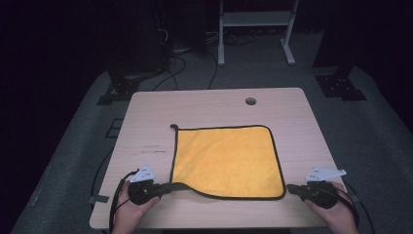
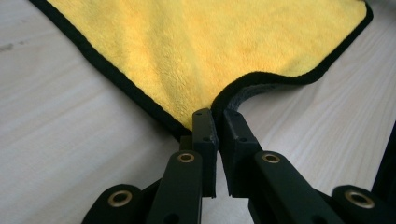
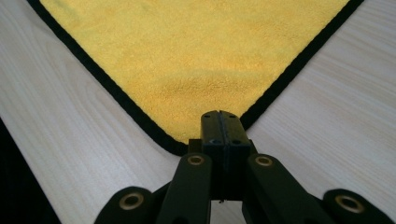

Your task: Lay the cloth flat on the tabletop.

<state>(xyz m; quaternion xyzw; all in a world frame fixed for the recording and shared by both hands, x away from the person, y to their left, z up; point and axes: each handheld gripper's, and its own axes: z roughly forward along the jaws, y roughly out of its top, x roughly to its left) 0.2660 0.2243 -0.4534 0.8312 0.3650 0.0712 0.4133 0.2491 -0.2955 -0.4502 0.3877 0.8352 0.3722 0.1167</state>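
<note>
A yellow cloth [image 1: 226, 161] with black trim lies spread flat on the light wooden table [image 1: 204, 105]. My left gripper [image 1: 170, 186] is shut on its near left corner, and the trim there is pulled into a short raised fold. In the left gripper view the jaws [image 2: 217, 116] pinch that corner of the cloth [image 2: 210, 46]. At the near right corner my right gripper [image 1: 290, 187] is shut too. In the right gripper view the closed jaws [image 3: 222, 116] sit on the tip of the cloth [image 3: 201, 56], hiding the corner itself. A hand holds each gripper near the table's front edge.
A small round hole [image 1: 250, 101] is in the table near its far edge. Behind the table stand a white frame [image 1: 255, 29] and two black floor bases [image 1: 119, 90] [image 1: 341, 85], with cables on the grey floor.
</note>
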